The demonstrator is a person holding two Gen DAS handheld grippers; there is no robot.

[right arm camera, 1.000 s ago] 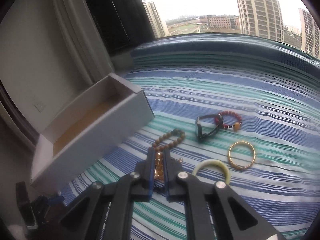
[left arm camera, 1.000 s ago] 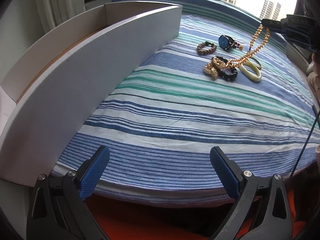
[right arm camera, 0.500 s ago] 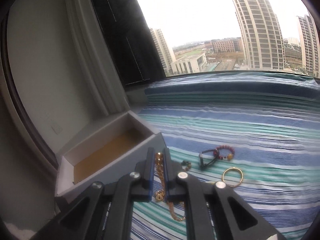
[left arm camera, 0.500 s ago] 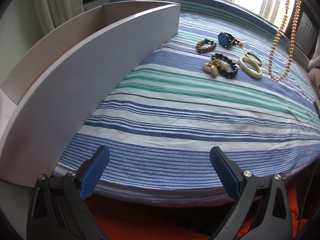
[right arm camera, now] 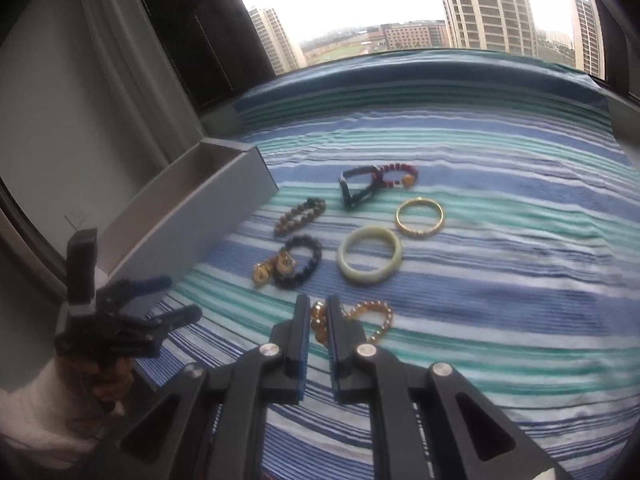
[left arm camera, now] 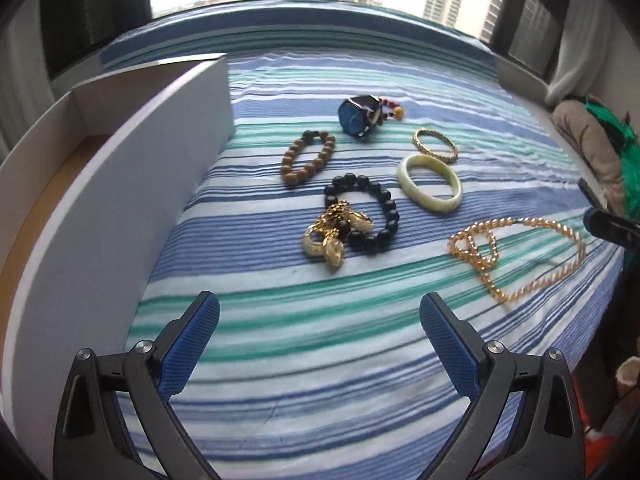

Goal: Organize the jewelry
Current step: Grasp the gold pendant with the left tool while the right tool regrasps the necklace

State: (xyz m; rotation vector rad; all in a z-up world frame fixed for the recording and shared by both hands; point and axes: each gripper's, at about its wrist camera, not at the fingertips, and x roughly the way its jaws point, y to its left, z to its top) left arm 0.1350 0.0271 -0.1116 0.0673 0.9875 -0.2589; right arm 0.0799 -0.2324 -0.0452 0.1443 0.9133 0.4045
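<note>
Several jewelry pieces lie on the striped cloth (left arm camera: 320, 360). My right gripper (right arm camera: 319, 312) is shut on a gold chain necklace (right arm camera: 370, 316), whose free end lies coiled on the cloth; it also shows in the left wrist view (left arm camera: 516, 256). My left gripper (left arm camera: 320, 340) is open and empty, low over the cloth just in front of a black bead bracelet with gold charms (left arm camera: 352, 220). Beyond lie a brown bead bracelet (left arm camera: 308, 158), a pale jade bangle (left arm camera: 430, 182), a gold bangle (left arm camera: 435, 146), a blue-faced watch (left arm camera: 358, 116) and a red bead bracelet (right arm camera: 396, 174).
A long open white box (left arm camera: 104, 200) with a tan floor stands along the left side of the cloth; it shows in the right wrist view (right arm camera: 192, 216). Bundled fabric (left arm camera: 600, 152) lies at the far right edge. A window is behind.
The right gripper has lowered the gold necklace from hanging in the air onto the cloth, nearer than the jade bangle. The left gripper has moved forward and right, closer to the jewelry.
</note>
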